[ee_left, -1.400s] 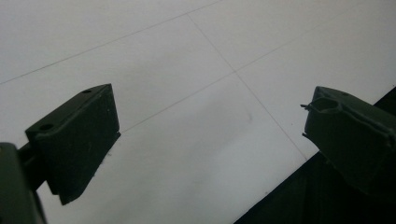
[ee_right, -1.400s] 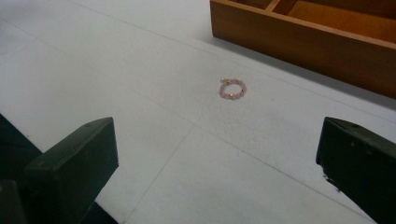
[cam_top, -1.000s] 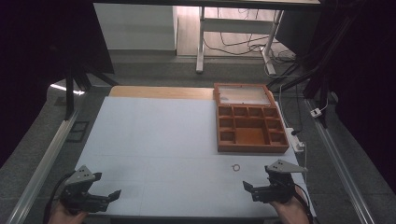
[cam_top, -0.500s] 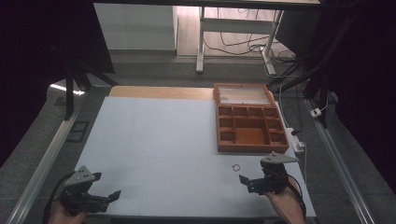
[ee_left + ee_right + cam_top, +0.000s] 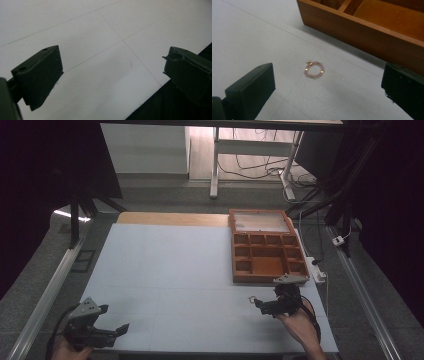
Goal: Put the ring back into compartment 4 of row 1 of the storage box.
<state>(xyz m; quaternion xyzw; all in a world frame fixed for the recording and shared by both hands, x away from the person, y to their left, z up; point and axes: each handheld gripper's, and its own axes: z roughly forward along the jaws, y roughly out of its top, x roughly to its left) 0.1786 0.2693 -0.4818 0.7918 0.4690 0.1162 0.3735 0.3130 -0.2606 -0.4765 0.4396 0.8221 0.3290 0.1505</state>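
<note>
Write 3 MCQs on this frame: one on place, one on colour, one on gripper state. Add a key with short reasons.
1. Where does the bead ring lie?
A. In a box compartment
B. On the white table sheet, in front of the wooden box
C. Between shut jaws

2. The ring's beads are mostly:
A. Pink with gold
B. Blue
C. Black

3. The right gripper is:
A. Shut on the ring
B. Shut and empty
C. Open, jaws apart, the ring on the sheet ahead of them

Key: B, the right gripper view shows it flat on the sheet, apart from the box wall; A, pink beads with gold spacers; C, both jaws stand wide apart and untouched by the ring.
</note>
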